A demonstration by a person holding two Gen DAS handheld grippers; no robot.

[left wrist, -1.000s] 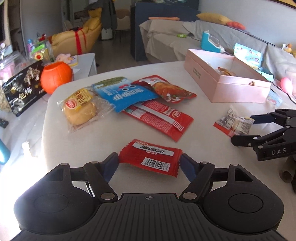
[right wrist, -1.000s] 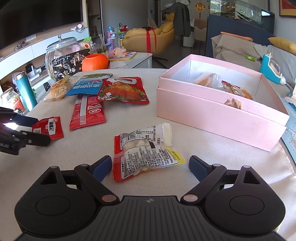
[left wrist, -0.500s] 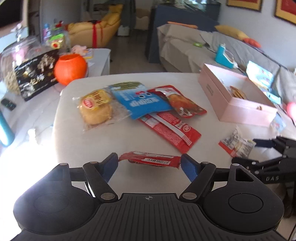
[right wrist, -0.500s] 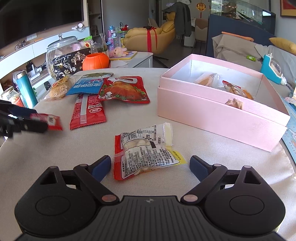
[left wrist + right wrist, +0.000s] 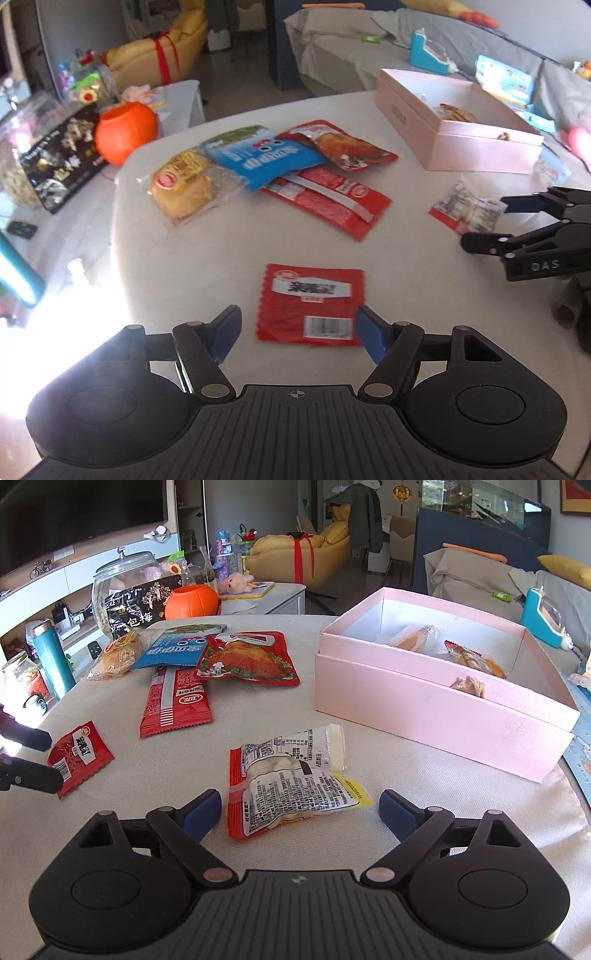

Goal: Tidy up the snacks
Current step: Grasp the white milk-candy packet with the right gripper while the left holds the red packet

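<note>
Closing on a small red sachet (image 5: pixel 309 305), the left gripper (image 5: pixel 297 332) is caught mid-step: the sachet lies flat on the table (image 5: pixel 229 280) between the jaws, w/ a gap visible at the left pad, so no grip is judged made yet. The pink box (image 5: pixel 439 709) serves as ref. landmark; this sachet lies well apart from it, toward the table's near-left edge. The right gripper (image 5: pixel 300 810) is held wide, nothing clamped; a crumpled red-and-white pack (image 5: pixel 291 779) lies between its jaws, near the box's front wall. Further packs, i.e. a bun (image 5: pixel 181 188), a blue pack (image 5: pixel 260 158), a roast-chicken pack (image 5: pixel 249 659) and a long red stick pack (image 5: pixel 177 701), are grouped left of the box, overlapping. Some snacks are already seen inside the box.

Step in hand (judged): pick-up of loose snacks for transfer to the box. Next move req.: pads seated on the sachet's side edges, closure completed, then lift clear of the table and carry over the box rim. Thin foil may buckle or slip if pinched flat.
</note>
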